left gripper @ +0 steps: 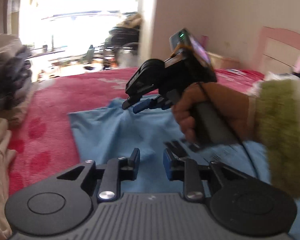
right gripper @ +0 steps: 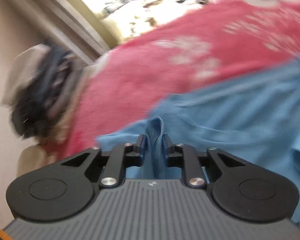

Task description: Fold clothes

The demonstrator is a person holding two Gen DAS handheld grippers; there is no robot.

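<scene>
Lying spread over a red fleece bed blanket (left gripper: pixel 50 104) patterned with pale and dark paw-like prints, a light blue cotton garment (left gripper: pixel 114 128) is being worked toward a fold. The left tongs (left gripper: pixel 151 160) are held just above the cloth with the jaws parted and nothing between them. The right tongs (right gripper: pixel 153 140) are seen with a raised ridge of the blue fabric standing between the jaws; the pads appear to be only loosely about it, and whether a firm pinch is kept cannot be told through the blur. In the left wrist view the right tongs are gripped by a hand (left gripper: pixel 198 112) in a fuzzy green and cream sleeve (left gripper: pixel 278 124), reaching over the garment's far edge. A stack of folded dark and beige clothes (left gripper: pixel 12 72) is seen at the blanket's left edge.

For the step to be done well, it is judged that the pinched ridge should be secured fully before being carried, a matching edge should be taken by the free tongs, and both should be drawn across level so that the fold lands flat.
</scene>
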